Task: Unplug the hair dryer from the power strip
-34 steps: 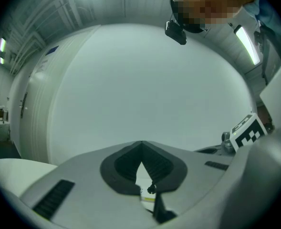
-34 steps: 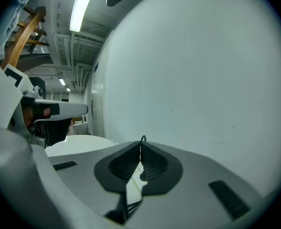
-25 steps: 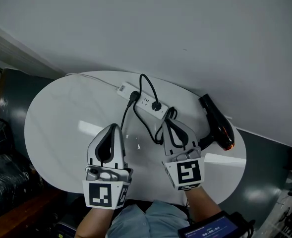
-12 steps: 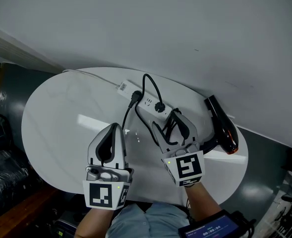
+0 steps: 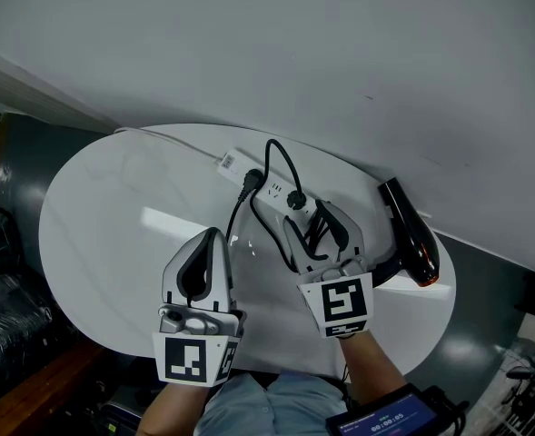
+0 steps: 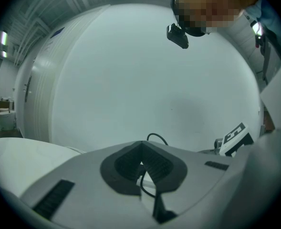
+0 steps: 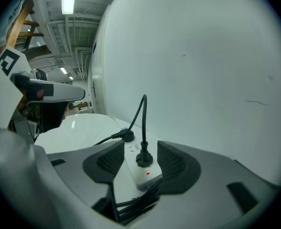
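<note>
Between the just-spread right tongs [image 7: 141,160] the power strip [image 5: 273,190] lies half-covered; left tongs [image 6: 141,165] closed.

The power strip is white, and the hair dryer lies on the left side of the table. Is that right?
Not quite. The hair dryer lies at the right side of the table, not the left, with its end over the edge. The head view shows it. The power strip is white, as you said.
</note>
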Demonstrator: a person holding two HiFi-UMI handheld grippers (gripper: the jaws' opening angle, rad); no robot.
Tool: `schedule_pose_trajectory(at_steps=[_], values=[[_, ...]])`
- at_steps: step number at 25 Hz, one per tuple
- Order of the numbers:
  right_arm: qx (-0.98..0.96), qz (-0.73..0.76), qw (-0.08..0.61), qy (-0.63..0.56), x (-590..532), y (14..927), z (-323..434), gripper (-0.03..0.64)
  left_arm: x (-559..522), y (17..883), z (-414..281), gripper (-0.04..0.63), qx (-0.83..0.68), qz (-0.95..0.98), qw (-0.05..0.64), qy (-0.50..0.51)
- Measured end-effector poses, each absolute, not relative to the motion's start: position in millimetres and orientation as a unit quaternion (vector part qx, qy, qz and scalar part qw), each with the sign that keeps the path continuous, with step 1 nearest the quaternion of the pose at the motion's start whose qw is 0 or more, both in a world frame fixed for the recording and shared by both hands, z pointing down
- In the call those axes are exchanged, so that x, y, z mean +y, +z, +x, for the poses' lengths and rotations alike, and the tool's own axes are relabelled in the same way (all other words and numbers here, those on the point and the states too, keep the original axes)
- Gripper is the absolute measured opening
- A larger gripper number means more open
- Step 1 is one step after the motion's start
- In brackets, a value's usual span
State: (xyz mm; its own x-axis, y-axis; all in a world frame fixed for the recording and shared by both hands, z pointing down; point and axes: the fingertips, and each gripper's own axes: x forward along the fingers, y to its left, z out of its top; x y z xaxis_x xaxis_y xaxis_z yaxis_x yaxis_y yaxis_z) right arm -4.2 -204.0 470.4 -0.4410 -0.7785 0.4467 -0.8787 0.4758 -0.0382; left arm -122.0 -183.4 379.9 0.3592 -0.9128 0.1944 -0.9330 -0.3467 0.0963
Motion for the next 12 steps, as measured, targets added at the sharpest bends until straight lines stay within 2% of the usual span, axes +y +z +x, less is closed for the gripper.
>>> schedule_pose_trajectory(at_steps=[12], values=[[-0.842,0.483,0.206,0.126,-226,480,-8,0.16,-192,388,-122,-0.003,-0.562,0.818,0.107,0.057]])
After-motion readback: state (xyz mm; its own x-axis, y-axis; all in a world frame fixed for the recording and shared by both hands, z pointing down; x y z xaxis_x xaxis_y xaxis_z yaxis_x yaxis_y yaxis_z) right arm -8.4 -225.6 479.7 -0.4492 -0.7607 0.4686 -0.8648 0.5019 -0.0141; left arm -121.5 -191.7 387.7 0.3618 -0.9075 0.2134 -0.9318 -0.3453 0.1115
